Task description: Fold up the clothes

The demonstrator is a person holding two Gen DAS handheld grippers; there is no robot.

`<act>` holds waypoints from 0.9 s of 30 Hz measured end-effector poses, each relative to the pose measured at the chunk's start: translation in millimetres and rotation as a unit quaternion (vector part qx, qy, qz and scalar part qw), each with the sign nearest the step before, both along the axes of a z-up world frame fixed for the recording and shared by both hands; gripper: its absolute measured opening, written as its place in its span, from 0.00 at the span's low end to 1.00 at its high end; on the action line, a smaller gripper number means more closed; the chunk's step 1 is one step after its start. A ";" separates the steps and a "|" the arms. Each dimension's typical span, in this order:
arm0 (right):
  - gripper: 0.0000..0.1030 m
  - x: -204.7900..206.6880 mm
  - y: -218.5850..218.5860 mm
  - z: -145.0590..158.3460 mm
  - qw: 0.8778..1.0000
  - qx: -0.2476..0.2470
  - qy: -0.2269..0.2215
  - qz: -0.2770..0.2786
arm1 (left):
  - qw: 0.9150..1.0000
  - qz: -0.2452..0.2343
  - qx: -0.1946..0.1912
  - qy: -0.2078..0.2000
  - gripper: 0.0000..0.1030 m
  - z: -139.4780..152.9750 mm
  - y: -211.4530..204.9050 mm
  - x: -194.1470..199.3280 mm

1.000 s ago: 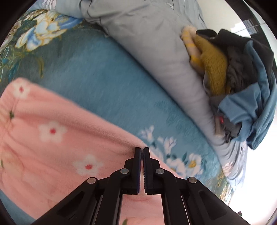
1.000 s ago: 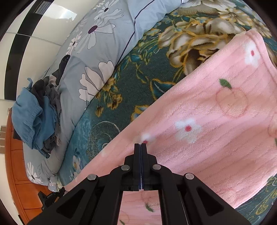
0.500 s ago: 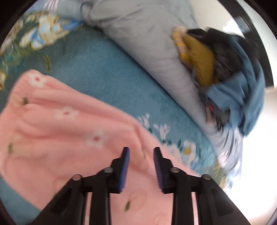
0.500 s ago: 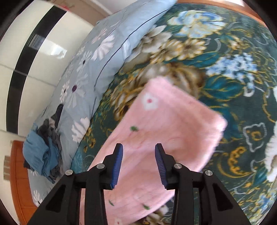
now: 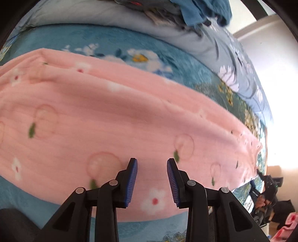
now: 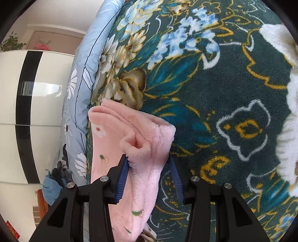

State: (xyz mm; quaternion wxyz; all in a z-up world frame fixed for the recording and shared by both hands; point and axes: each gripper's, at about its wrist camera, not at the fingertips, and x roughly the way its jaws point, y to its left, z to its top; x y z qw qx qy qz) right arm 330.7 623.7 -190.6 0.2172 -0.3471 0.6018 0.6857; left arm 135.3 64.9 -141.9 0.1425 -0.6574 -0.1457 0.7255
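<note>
A pink fleece garment [image 5: 104,115] with white flowers and peach outlines lies in a long folded band across the floral blanket [image 5: 61,40]. My left gripper [image 5: 151,168] is open above its near edge, holding nothing. In the right wrist view the garment's end [image 6: 134,139] is bunched, with a small fold sticking up. My right gripper [image 6: 149,165] is open with its jaws on either side of that end; the cloth lies loose between them.
A pile of other clothes, blue [image 5: 203,11] and grey, sits on the light floral duvet [image 5: 188,37] at the back; the pile also shows at the right wrist view's lower left [image 6: 53,184]. A white and black wardrobe [image 6: 28,104] stands beyond the bed.
Both grippers were shut on the pink garment a second ago and have opened, letting it go. The garment now lies folded on the blanket and both cameras have swung to new angles.
</note>
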 end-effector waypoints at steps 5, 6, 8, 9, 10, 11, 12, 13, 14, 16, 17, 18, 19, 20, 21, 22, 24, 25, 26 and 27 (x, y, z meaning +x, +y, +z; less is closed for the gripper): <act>0.45 9.5 -3.4 14.3 0.999 0.019 0.037 0.023 | 0.999 -0.025 -0.029 0.009 0.36 6.6 12.8 3.8; 0.45 9.8 -5.0 14.3 0.998 0.019 0.044 0.029 | 0.999 -0.026 -0.038 0.006 0.36 3.9 15.1 1.4; 0.45 9.3 -8.8 15.2 0.997 0.019 0.056 0.040 | 0.998 -0.029 -0.057 0.002 0.36 -1.4 19.8 -3.4; 0.45 8.6 -10.9 16.7 0.997 0.022 0.062 0.045 | 0.997 -0.031 -0.064 0.000 0.36 -4.0 22.4 -4.3; 0.45 7.8 -13.1 18.2 0.996 0.025 0.069 0.051 | 0.997 -0.034 -0.070 -0.002 0.37 -6.4 25.1 -3.6; 0.45 5.0 -13.9 17.9 0.996 0.029 0.068 0.057 | 0.996 -0.037 -0.076 -0.004 0.37 -8.8 27.7 -2.9; 0.45 2.0 -13.4 17.9 0.995 0.035 0.066 0.060 | 0.996 -0.040 -0.082 -0.005 0.39 -11.3 30.4 -2.2; 0.45 -1.1 -12.9 17.9 0.995 0.041 0.063 0.064 | 0.995 -0.043 -0.088 -0.007 0.40 -13.7 33.1 -1.6; 0.45 -4.1 -12.4 17.9 0.995 0.048 0.060 0.067 | 0.995 -0.044 -0.093 -0.008 0.41 -15.0 34.8 -0.8; 0.45 -10.2 -11.4 18.0 0.994 0.060 0.055 0.074 | 0.994 -0.043 -0.099 -0.008 0.42 -15.3 36.0 0.9; 0.45 -12.4 -9.6 17.3 0.994 0.062 0.058 0.074 | 0.994 -0.043 -0.101 -0.008 0.44 -15.3 36.4 1.5; 0.45 -13.9 -7.6 15.4 0.994 0.063 0.056 0.073 | 0.994 -0.043 -0.103 -0.009 0.45 -15.0 36.7 1.7; 0.45 -15.9 -5.6 12.8 0.994 0.061 0.054 0.073 | 0.994 -0.043 -0.105 -0.009 0.46 -14.6 37.0 1.8; 0.45 -17.9 -3.6 10.2 0.994 0.059 0.051 0.072 | 0.993 -0.044 -0.107 -0.009 0.46 -14.5 37.2 2.0; 0.45 -19.0 -2.2 6.5 0.995 0.056 0.045 0.070 | 0.993 -0.043 -0.109 -0.009 0.46 -14.4 37.1 2.5; 0.45 -19.9 -1.0 2.6 0.995 0.053 0.039 0.068 | 0.993 -0.042 -0.110 -0.009 0.47 -13.7 36.8 2.4; 0.44 -19.2 1.2 -2.7 0.996 0.042 0.044 0.061 | 0.993 -0.039 -0.110 -0.009 0.47 -12.4 36.0 1.9; 0.39 -18.4 2.0 -3.3 0.997 0.040 0.046 0.057 | 0.993 -0.037 -0.110 -0.009 0.47 -11.4 35.7 1.7; 0.35 -18.8 2.7 -2.7 0.997 0.040 0.047 0.057 | 0.993 -0.035 -0.109 -0.008 0.47 -10.0 35.5 1.7; 0.21 -20.2 3.6 -1.1 0.996 0.040 0.045 0.059 | 0.994 -0.032 -0.108 -0.007 0.47 -8.6 35.2 1.6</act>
